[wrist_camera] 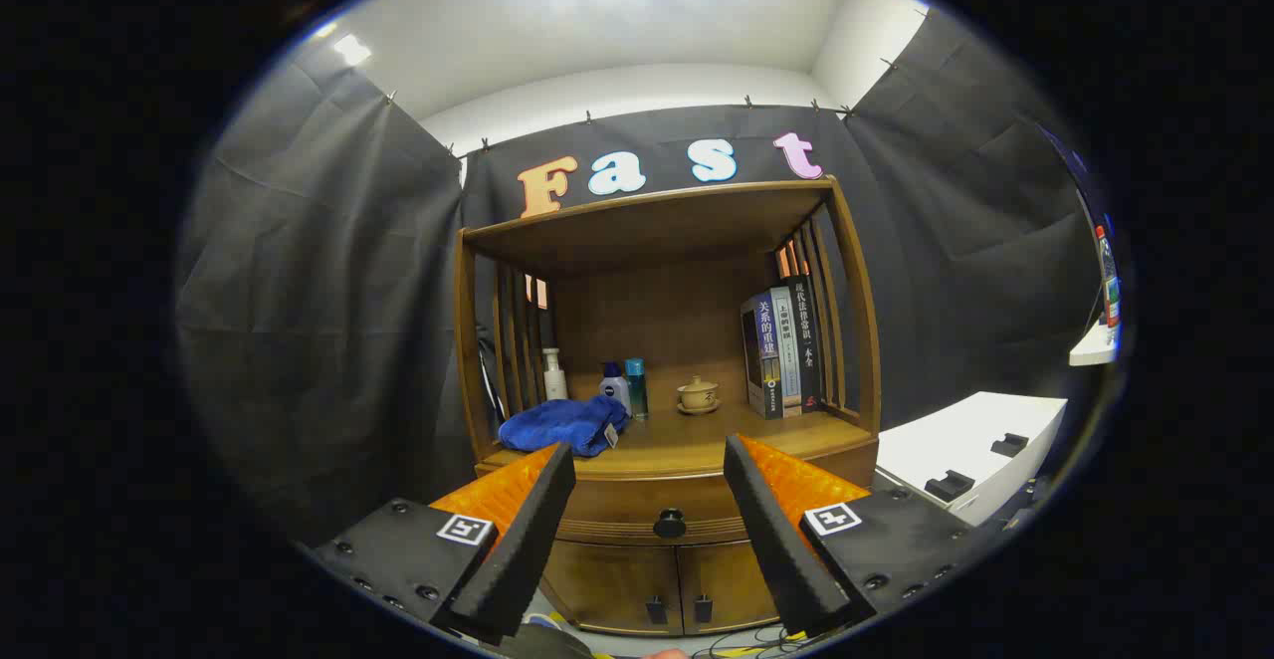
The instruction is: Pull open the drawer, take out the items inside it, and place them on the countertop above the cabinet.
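A wooden cabinet stands ahead with a closed drawer (657, 510) under its countertop (756, 440). The drawer's dark round knob (669, 522) sits straight ahead, between my two fingers and some way beyond them. My gripper (649, 460) is open with nothing between its fingers. What lies inside the drawer is hidden. A blue cloth (562, 425) lies on the countertop's left part, just beyond my left finger.
On the countertop stand a white bottle (554, 375), two small bottles (625, 387), a lidded teacup (698, 394) and several upright books (784, 350). Two lower doors (677, 589) sit below the drawer. A white box (970, 460) stands to the cabinet's right. Cables lie on the floor.
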Available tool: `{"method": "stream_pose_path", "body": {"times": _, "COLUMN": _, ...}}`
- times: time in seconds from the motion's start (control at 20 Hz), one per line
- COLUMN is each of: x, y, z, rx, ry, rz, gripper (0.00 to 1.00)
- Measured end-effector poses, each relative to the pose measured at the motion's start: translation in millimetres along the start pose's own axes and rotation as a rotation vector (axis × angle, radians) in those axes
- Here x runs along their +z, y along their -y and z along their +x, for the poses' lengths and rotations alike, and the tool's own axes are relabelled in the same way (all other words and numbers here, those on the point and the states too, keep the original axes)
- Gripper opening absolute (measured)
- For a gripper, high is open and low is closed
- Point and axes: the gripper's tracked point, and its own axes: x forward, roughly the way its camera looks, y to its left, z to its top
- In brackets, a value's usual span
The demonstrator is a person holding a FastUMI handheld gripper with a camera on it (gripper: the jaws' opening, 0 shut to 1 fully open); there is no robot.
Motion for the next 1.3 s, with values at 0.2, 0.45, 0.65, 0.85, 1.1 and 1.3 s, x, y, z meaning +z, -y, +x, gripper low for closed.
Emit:
{"method": "stream_pose_path", "body": {"times": 0.2, "x": -4, "y": 2, "z": 0, "rx": -0.003, "ry": -0.008, "rz": 0.005, "gripper": 0.98}}
{"method": "stream_pose_path", "body": {"times": 0.45, "x": 1, "y": 8, "z": 0, "rx": -0.014, "ry": -0.004, "rz": 0.022, "gripper": 0.98}}
{"method": "stream_pose_path", "body": {"times": 0.65, "x": 4, "y": 11, "z": -1, "rx": -0.023, "ry": 0.009, "rz": 0.022, "gripper": 0.98}}
{"method": "stream_pose_path", "body": {"times": 0.85, "x": 1, "y": 12, "z": 0, "rx": -0.025, "ry": 0.004, "rz": 0.024, "gripper": 0.98}}
{"method": "stream_pose_path", "body": {"times": 1.1, "x": -2, "y": 12, "z": -2, "rx": -0.029, "ry": -0.006, "rz": 0.019, "gripper": 0.98}}
{"method": "stream_pose_path", "body": {"times": 1.3, "x": -5, "y": 11, "z": -2, "rx": -0.037, "ry": -0.004, "rz": 0.035, "gripper": 0.98}}
